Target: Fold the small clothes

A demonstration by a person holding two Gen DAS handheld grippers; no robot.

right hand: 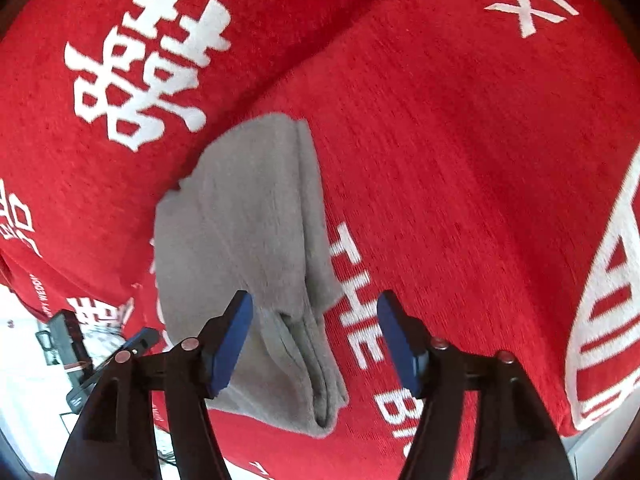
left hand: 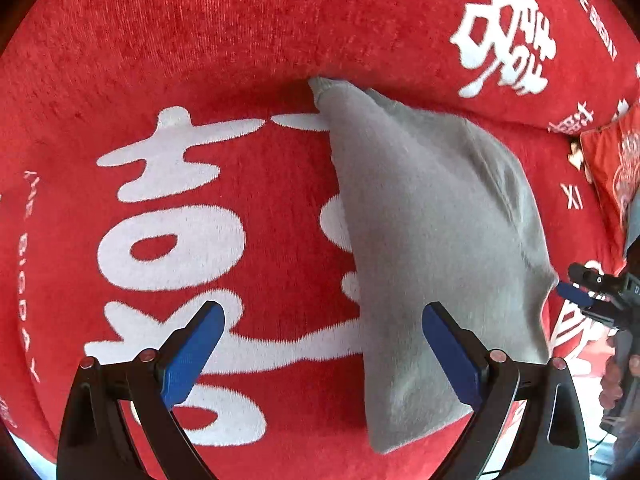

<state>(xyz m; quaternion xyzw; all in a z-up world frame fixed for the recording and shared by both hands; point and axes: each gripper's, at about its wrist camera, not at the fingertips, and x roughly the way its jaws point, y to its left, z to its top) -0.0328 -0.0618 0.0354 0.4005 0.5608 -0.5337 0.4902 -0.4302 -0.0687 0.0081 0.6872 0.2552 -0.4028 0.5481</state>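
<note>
Folded grey cloth [left hand: 432,240] on the red blanket [left hand: 200,40].
Left gripper [left hand: 323,344] and right gripper [right hand: 315,334] jaws both apart, empty, cloth lying just ahead between them.

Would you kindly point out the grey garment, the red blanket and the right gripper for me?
grey garment [left hand: 432,216]: left wrist view, middle of the folded cloth.
red blanket [left hand: 180,40]: left wrist view, bare red area.
right gripper [right hand: 316,336]: right wrist view, midway between its open blue fingertips.
</note>
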